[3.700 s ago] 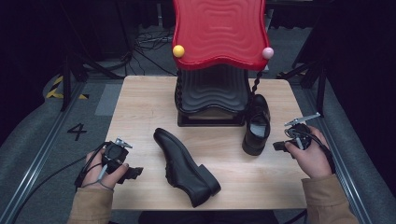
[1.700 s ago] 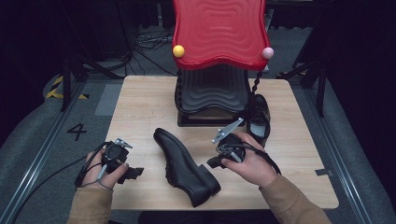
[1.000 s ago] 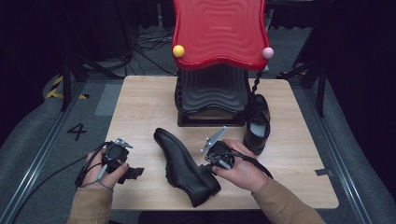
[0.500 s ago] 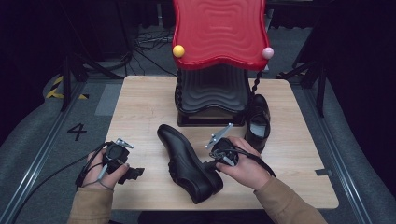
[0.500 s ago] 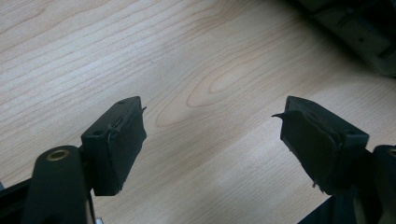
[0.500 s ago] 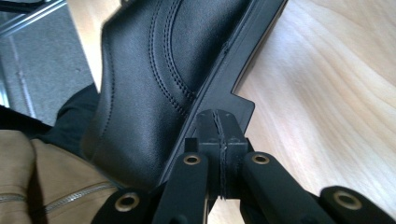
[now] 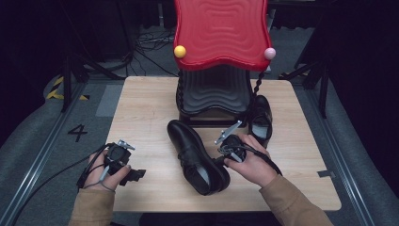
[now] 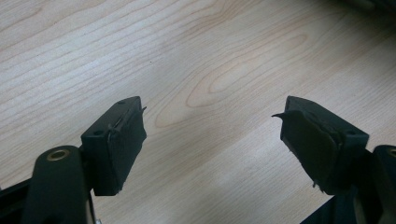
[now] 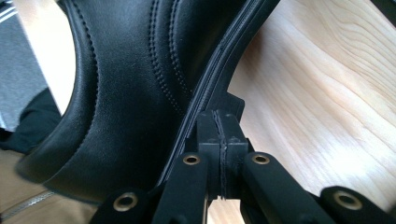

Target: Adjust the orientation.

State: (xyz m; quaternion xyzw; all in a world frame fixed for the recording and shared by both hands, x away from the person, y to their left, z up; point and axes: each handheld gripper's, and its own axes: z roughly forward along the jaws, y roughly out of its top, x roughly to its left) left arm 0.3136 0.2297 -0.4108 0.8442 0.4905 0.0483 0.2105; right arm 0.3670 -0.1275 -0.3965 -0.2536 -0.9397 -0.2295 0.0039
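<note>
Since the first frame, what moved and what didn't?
The right claw crossed from the table's right edge, by the upright shoe, to the heel side of the lying shoe. Its jaws are shut and pressed against the sole edge, not clamped on it. The lying shoe has swung, toe now pointing more toward the red stand. The left claw, open, the upright shoe and the stand stayed put.

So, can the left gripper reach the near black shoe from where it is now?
Probably yes. The left gripper is open, and bare table lies between it and the near black shoe. The right gripper, shut, works at the shoe's far side.
</note>
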